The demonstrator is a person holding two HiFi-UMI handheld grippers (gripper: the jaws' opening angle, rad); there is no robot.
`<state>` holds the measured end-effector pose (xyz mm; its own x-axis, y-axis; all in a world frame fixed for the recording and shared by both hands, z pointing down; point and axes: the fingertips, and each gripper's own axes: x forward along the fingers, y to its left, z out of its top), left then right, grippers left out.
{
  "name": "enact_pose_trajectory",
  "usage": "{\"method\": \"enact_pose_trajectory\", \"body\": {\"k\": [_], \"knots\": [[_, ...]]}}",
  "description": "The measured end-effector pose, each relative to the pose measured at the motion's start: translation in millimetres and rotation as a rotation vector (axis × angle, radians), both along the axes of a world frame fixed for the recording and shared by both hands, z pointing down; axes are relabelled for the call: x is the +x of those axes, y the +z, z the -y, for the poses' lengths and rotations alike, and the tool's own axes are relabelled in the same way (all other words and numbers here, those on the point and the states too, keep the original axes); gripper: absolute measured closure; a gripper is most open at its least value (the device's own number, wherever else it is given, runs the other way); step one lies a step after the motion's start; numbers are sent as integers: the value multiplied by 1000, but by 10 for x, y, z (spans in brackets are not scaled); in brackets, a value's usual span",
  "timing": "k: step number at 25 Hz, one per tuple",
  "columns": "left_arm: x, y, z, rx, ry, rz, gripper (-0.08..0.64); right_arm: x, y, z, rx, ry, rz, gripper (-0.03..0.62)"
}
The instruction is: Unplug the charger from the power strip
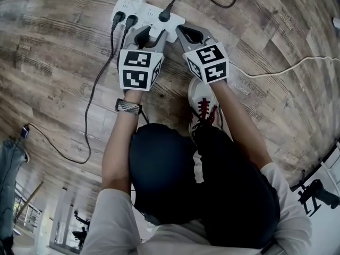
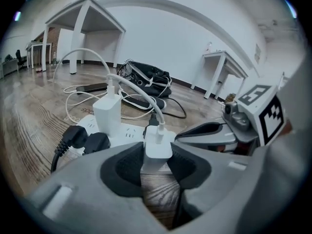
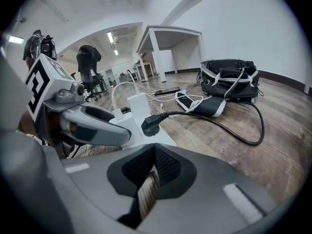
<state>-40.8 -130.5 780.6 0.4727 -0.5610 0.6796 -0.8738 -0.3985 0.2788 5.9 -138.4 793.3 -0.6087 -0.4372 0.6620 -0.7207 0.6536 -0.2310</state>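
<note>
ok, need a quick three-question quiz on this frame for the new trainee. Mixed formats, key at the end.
1. Multiple choice: what stands between the jaws of the left gripper?
A) a black plug
B) the small white charger
C) a phone
2. True or false: the right gripper is clamped on a black cable.
3. Fill in: ___ black plugs sit in the power strip.
Key: 1 B. 2 false, its jaws are shut on nothing. 3 three.
</note>
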Motion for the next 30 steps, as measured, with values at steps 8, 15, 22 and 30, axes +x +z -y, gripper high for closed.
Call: {"method": "enact_pose_trajectory", "body": {"k": [8, 15, 22, 30], "knots": [[1, 3, -10, 51, 116, 173, 420, -16, 1, -12, 11, 5, 7, 589], [8, 2, -20, 60, 132, 194, 420, -22, 3, -27, 13, 9, 13, 589], [-40, 10, -19, 9, 46, 58, 416, -25, 5, -24, 21, 14, 9, 589], [-11, 14, -37, 50, 158, 221, 420, -37, 10, -34, 18, 9, 13, 589]]}}
